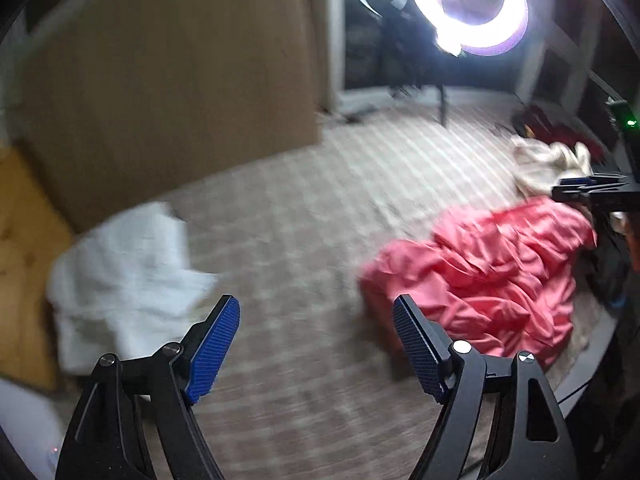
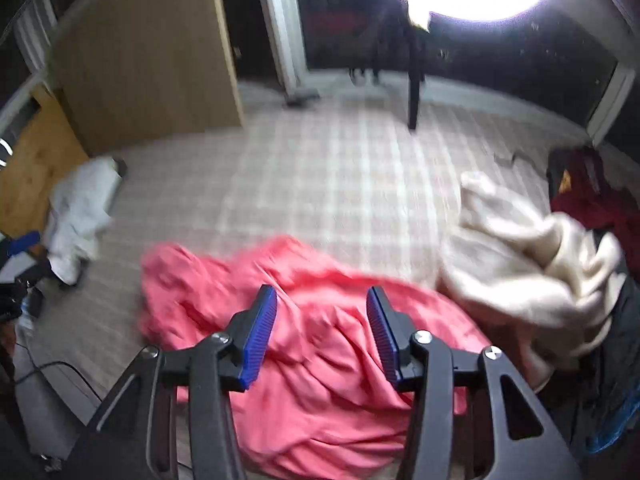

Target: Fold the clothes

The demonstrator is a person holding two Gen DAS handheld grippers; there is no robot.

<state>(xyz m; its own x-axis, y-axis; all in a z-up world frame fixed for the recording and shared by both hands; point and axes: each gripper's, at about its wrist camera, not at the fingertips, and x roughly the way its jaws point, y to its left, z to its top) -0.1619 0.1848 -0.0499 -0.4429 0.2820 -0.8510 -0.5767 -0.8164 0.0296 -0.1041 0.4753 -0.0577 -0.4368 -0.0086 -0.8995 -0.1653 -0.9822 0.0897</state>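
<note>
A crumpled pink garment (image 1: 488,276) (image 2: 208,292) lies on the plaid-covered surface (image 1: 300,208). My right gripper (image 2: 321,296) hovers over its middle, jaws apart, blue pads clear of the fabric and nothing pinched between them. My left gripper (image 1: 315,308) is wide open over bare plaid, with the pink garment to its right and a white cloth (image 1: 120,272) (image 2: 80,212) to its left. In the left wrist view, part of the right gripper (image 1: 592,190) shows at the right edge, above the pink garment's far end.
A cream fleecy garment (image 2: 520,256) (image 1: 548,168) is heaped right of the pink one, with a dark red garment (image 2: 588,196) behind it. A tan wooden panel (image 1: 168,80) stands at the back left. A lit ring light (image 1: 468,4) on a dark stand (image 2: 414,92) stands behind.
</note>
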